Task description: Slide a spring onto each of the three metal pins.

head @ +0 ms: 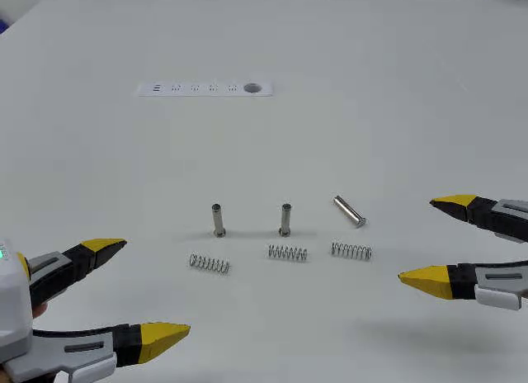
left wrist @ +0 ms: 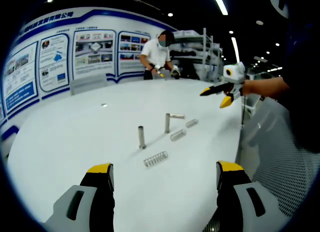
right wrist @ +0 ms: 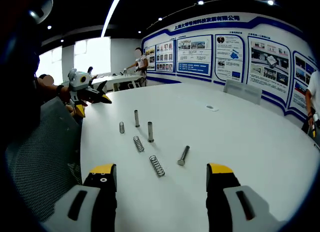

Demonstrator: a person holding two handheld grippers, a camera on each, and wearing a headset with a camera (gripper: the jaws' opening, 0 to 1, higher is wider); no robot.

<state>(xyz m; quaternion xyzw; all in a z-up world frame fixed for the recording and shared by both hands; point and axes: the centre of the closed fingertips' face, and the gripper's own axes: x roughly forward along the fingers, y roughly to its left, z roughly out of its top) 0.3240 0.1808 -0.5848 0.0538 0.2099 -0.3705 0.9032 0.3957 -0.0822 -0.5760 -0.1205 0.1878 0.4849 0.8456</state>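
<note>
On the white table stand two upright metal pins; a third pin lies on its side to their right. In front of each lies a loose spring. My left gripper is open at the near left, short of the left spring. My right gripper is open at the right, level with the lying pin and its spring. Nothing is between either pair of jaws.
A flush socket panel sits in the table far behind the pins. The table's near edge runs close to the springs. A person stands at another table in the background.
</note>
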